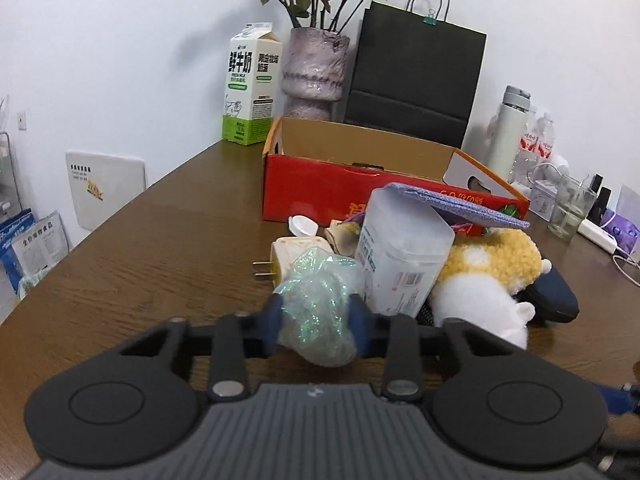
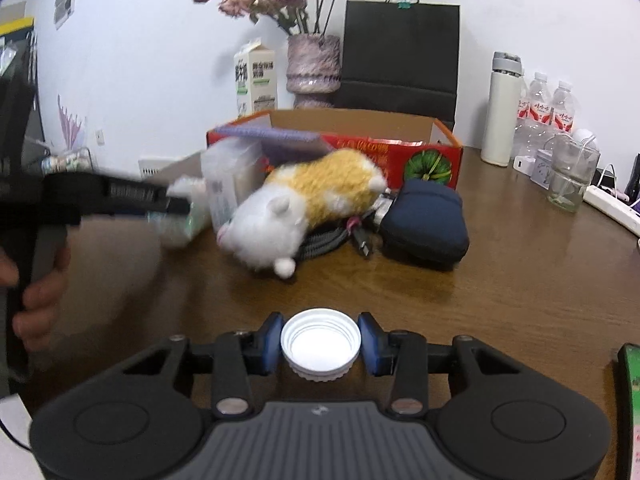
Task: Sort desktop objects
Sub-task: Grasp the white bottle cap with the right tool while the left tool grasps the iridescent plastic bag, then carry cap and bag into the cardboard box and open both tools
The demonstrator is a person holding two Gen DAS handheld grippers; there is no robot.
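A crumpled iridescent plastic wrapper (image 1: 316,292) sits between the blue pads of my left gripper (image 1: 316,320), which is shut on it at the near edge of a pile. The pile holds a translucent jar (image 1: 404,256), a cream plug adapter (image 1: 288,256), a yellow-and-white plush hamster (image 2: 312,204), a navy pouch (image 2: 424,220) and a cable (image 2: 328,240). A purple cloth (image 1: 448,204) lies on top of the jar. My right gripper (image 2: 320,340) is shut on an upturned white bottle cap (image 2: 320,356) over the wooden table (image 2: 500,280), nearer than the pile. Behind the pile stands an open red cardboard box (image 1: 320,188).
Along the wall stand a milk carton (image 1: 250,84), a vase of dried roses (image 1: 314,72) and a black paper bag (image 1: 416,76). At the right are a white thermos (image 2: 502,112), water bottles (image 2: 548,112), a glass (image 2: 572,180) and a power strip (image 2: 612,204). A hand (image 2: 40,300) holds the left gripper.
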